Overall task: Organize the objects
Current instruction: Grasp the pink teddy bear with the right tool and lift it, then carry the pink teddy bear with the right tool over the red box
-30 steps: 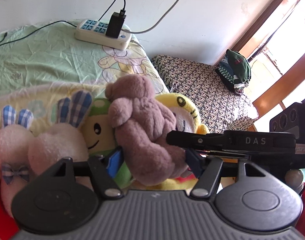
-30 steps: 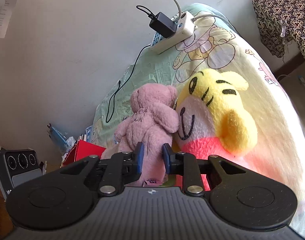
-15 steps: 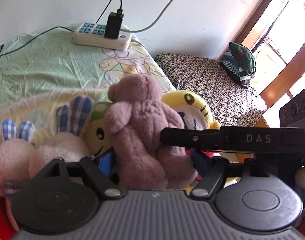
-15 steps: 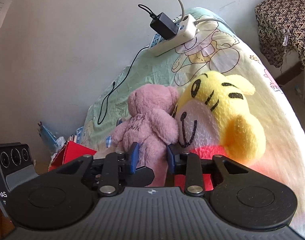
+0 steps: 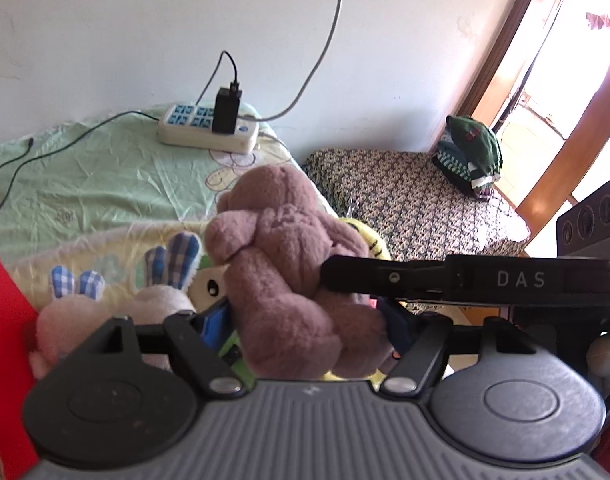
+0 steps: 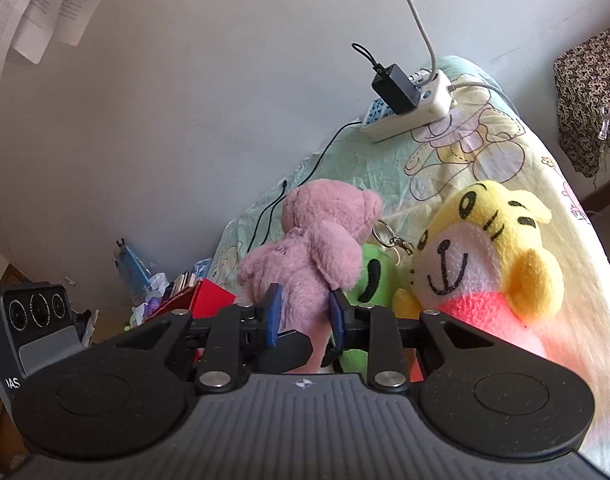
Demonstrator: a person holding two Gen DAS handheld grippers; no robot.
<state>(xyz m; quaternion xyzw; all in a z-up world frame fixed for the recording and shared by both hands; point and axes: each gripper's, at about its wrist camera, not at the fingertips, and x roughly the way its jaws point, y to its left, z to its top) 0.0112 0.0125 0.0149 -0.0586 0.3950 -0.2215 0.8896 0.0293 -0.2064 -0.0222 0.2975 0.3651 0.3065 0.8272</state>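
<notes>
Pink teddy bear (image 6: 317,248) is up in the air a bit, held between two sets of tongs, over the other soft toys on the bed (image 5: 97,176). The right gripper (image 6: 303,316) pinches the bear's lower body, with a blue pad (image 6: 273,314) pressed into the fur on each side. The left gripper (image 5: 305,322) has its pads spread wide around the bear's bottom and legs. The left pad (image 5: 215,320) sits right beside the fur, but I cannot tell if it squeezes.

In the left view the bear (image 5: 289,256) looks more brown, and the right tongs reach across it as a black bar with letters on it (image 5: 465,280).

Under and beside the bear lie a yellow tiger toy (image 6: 485,248) with a pink shirt, a green toy (image 6: 369,276), and a pale bunny with blue checked ears (image 5: 161,280). A metal key ring (image 6: 387,234) sticks up by the green toy.

Far back on the bed sits a white power strip (image 5: 209,132) with a black plug (image 5: 226,110) in it. A red box (image 5: 5,320) is at the left edge. Past the bed is a seat with a flowery cloth (image 5: 409,200), and green clothes (image 5: 471,156) are piled on it.
</notes>
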